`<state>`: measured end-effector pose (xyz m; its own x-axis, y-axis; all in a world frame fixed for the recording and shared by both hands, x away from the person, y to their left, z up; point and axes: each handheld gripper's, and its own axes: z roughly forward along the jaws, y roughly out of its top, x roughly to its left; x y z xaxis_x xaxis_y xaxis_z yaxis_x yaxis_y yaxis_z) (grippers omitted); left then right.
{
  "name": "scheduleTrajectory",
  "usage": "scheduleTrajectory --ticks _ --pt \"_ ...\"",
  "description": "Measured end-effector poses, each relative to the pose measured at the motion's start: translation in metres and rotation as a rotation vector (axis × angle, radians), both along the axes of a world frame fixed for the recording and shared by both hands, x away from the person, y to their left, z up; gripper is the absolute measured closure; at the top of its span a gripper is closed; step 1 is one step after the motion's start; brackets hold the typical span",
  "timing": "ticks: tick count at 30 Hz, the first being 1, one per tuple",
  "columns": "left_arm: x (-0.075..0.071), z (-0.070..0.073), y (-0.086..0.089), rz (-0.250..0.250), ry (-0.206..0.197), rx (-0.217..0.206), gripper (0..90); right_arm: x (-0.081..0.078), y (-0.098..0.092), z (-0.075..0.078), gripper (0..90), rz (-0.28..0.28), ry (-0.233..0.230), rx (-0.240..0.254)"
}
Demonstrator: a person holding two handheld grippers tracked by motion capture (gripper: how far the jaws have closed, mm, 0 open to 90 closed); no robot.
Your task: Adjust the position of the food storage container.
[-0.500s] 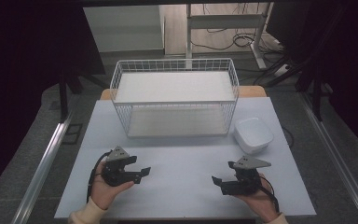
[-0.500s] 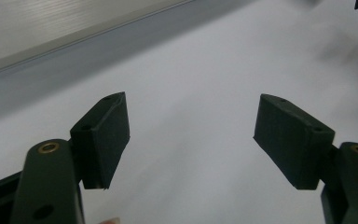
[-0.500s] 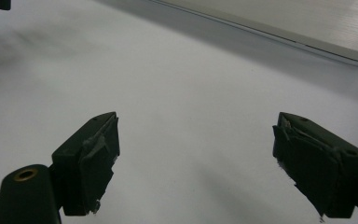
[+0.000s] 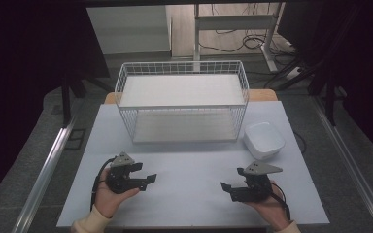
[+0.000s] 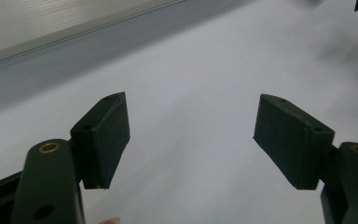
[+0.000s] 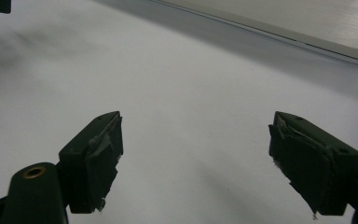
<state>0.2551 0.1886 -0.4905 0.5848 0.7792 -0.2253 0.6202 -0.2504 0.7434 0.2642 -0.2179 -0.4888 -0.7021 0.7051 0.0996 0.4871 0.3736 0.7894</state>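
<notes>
2 hand-held grippers rest low over a pale grey table [image 4: 194,160], 1 in each of a person's hands, which come in from the near edge. The left gripper [image 4: 150,178] points inward toward the middle of the table, and the right gripper [image 4: 225,186] points inward to face it, the 2 well apart. Seen along its own jaws, the left gripper [image 5: 191,135] stands wide with nothing but bare tabletop between its pads [image 5: 291,140]. The right gripper [image 6: 193,158] is also spread wide and holds nothing; the facing on its pads [image 6: 314,163] looks frayed and peeling at the edges.

The thing nearest the hands is a white bowl [image 4: 263,140] (squarish, shallow, apparently empty), sitting on the table beyond the right gripper, near it but not touched. Just beside the bowl, farther from the person, stands a white wire basket [image 4: 182,104] with an empty pale floor.

What could go wrong from here, as I judge it: the bowl looks smooth and light, so a grip on its rim with worn pads might slip or tip it. A reach from the right could also nudge the bowl against the basket's wire wall, or knock it toward the table's right edge, which is close by.
</notes>
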Motion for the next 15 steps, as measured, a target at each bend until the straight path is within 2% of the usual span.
scheduleTrajectory --ticks 7,15 --pt "0.0003 -0.0004 0.0004 -0.002 0.003 -0.003 26.5 -0.0001 0.0019 0.0002 19.5 0.008 0.005 -0.012" --pt "0.0006 0.0004 0.0003 -0.004 -0.001 -0.01 26.8 0.0 0.0022 0.0031 23.5 0.031 0.012 0.0"
